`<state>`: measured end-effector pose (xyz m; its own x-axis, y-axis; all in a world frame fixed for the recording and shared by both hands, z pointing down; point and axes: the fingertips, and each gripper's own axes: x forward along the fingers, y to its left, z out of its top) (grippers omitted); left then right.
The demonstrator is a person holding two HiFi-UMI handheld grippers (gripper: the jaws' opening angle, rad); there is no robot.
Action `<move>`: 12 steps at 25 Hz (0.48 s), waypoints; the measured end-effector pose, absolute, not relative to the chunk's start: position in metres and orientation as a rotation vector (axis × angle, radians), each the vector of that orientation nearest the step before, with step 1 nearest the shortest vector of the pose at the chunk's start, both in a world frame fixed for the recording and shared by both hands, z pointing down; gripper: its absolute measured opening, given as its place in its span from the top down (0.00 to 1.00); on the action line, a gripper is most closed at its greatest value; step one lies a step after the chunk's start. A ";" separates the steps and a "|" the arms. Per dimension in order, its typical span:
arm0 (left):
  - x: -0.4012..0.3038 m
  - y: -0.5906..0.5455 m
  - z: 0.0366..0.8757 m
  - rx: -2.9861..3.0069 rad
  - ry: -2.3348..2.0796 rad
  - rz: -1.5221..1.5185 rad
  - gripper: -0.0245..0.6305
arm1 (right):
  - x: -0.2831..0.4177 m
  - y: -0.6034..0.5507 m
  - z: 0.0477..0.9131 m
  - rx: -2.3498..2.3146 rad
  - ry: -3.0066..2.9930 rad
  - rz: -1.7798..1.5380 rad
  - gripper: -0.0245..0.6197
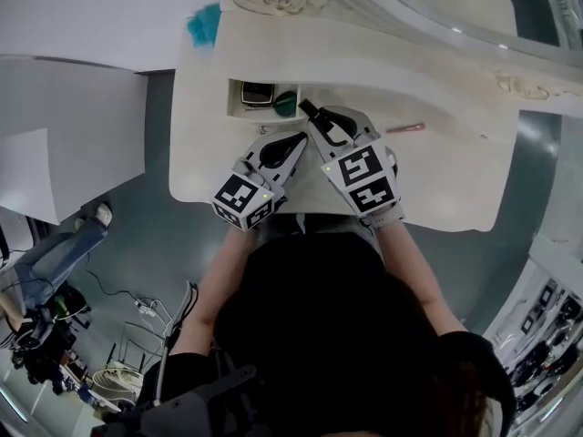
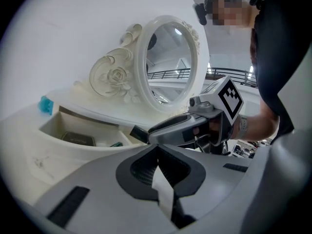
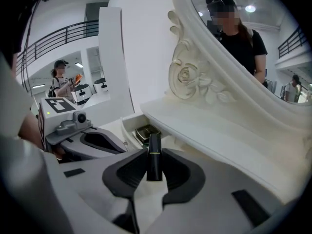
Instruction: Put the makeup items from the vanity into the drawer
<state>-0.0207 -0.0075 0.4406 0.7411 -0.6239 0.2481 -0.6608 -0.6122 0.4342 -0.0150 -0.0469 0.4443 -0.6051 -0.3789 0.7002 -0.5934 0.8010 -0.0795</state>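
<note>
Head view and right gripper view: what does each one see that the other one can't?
Only the head view shows the pinkish pencil lying on the vanity top and the teal thing. Only the right gripper view shows a reflection in the mirror and someone in a cap far off. Both show the right gripper clamped on a black tube, the open drawer and the left gripper.

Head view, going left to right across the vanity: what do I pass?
teal item → dark compact → green item → black tube held in the right gripper → pink pencil
</note>
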 end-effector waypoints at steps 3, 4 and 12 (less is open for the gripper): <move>-0.038 -0.006 0.441 2.416 -1.011 0.082 0.94 | -0.037 -0.046 0.442 0.658 -2.306 0.376 0.80; -0.043 -0.006 0.441 2.409 -1.024 0.077 0.94 | -0.044 -0.046 0.441 0.639 -2.312 0.369 0.80; -0.078 -0.004 0.441 2.361 -1.119 0.050 0.94 | -0.083 -0.047 0.440 0.503 -2.327 0.321 0.80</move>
